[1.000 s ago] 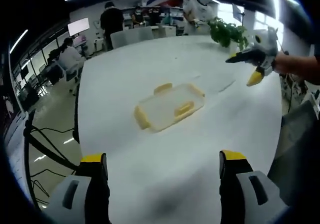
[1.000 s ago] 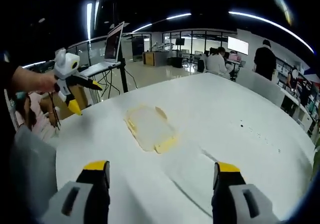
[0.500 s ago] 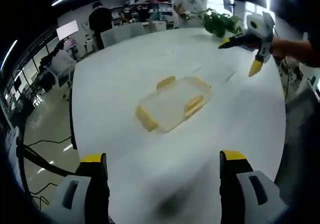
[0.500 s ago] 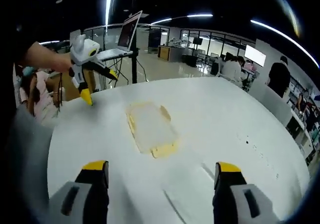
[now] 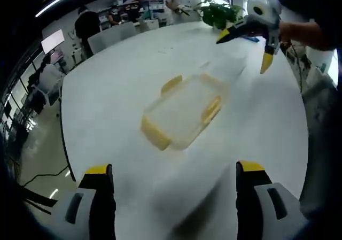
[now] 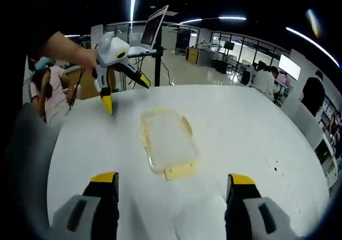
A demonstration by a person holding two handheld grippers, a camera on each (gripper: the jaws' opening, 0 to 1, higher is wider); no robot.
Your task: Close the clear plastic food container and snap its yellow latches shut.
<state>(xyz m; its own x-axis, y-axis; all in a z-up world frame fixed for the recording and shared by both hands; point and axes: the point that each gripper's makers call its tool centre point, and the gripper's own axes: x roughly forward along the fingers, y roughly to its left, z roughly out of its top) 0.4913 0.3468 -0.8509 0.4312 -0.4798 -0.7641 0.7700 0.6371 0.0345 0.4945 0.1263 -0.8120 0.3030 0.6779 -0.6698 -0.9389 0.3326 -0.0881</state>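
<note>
Both our grippers, left [image 5: 170, 177] and right [image 6: 170, 184], have jaws spread above the white worktop [image 5: 117, 90]. The clear rectangular plastic food container [image 5: 184, 111] looks light and slippery; we should press its yellow latches [image 5: 156, 134] at the edges.

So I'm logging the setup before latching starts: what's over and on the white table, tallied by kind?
Clear food container: 1
Yellow latches showing on it: 4
Handheld grippers, fingers apart, left gripper and right gripper: 2
Potted plant at the far edge: 1
Total: 8

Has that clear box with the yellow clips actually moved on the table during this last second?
Cannot tell for sure. The clear box looks larger and nearer in both views, but the table edge shifts with it, which suggests the cameras moved closer.
</note>
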